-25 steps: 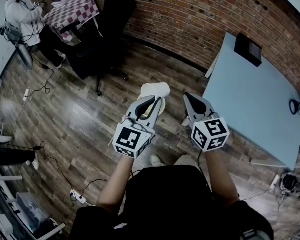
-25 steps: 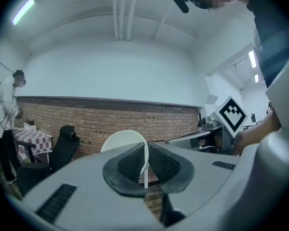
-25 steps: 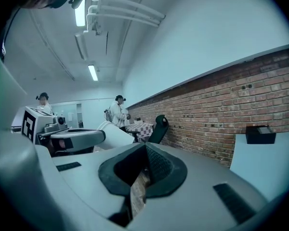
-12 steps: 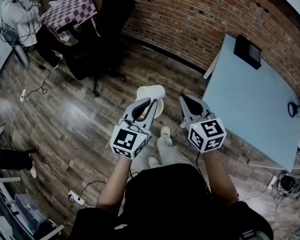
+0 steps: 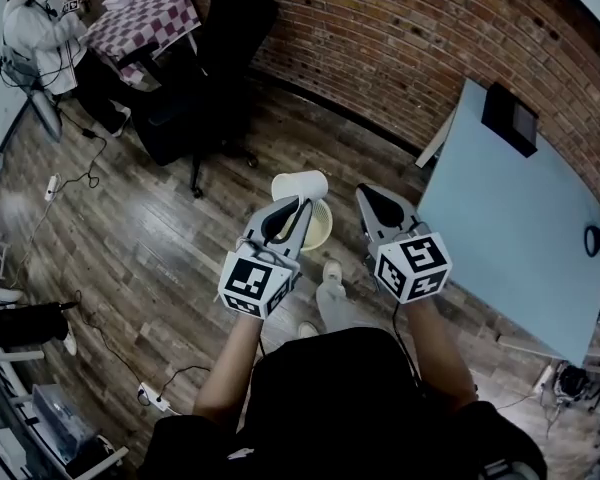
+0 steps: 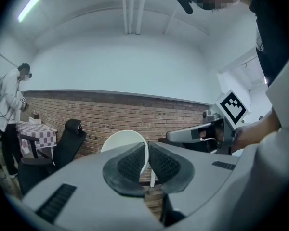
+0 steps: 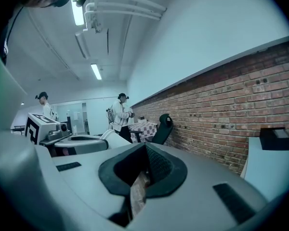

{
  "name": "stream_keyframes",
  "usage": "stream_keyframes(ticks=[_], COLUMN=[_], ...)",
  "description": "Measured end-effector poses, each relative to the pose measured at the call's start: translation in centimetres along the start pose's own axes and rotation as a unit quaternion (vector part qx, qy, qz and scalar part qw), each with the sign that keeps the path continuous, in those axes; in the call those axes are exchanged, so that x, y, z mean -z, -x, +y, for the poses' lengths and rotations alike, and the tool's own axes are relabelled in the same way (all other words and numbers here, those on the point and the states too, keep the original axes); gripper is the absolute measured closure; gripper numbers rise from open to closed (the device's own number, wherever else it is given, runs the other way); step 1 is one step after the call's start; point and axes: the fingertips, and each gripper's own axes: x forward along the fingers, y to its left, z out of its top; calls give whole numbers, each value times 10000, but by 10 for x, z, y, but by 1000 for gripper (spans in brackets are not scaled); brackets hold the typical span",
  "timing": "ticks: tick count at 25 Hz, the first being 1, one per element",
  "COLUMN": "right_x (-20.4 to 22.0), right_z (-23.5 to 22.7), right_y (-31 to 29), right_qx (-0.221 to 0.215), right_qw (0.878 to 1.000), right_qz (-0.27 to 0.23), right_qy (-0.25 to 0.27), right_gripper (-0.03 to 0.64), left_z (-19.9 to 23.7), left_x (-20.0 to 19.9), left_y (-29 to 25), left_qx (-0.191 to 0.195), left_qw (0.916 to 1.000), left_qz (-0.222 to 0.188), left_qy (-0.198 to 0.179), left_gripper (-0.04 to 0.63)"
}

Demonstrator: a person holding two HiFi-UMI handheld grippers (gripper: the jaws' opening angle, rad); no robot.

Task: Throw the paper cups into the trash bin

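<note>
Behind the left gripper (image 5: 298, 208), the paper cup (image 5: 300, 184) is partly hidden.

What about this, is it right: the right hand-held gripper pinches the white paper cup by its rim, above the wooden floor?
No. The left hand-held gripper pinches the white paper cup by its rim, above the wooden floor. The left gripper view shows the rim between its pads; the right hand-held gripper is shut on nothing.
</note>
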Motion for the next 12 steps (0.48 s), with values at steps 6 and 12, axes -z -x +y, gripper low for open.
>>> stream_keyframes(ticks=[6, 12], right_x=[-8, -20], right_z=[-31, -62], right_y=[-37, -74], right_qx=[-22, -127], right_qw=[9999, 9997], right_qz=[-43, -40], right_qy=[-140, -217], right_gripper=[612, 612], left_z=[24, 47], left_x=[1, 4], left_y=[-34, -72], left_qx=[-24, -81], left_qw=[9999, 9995], left_qz=[124, 291], left_qy=[-51, -36], left_gripper=[564, 565])
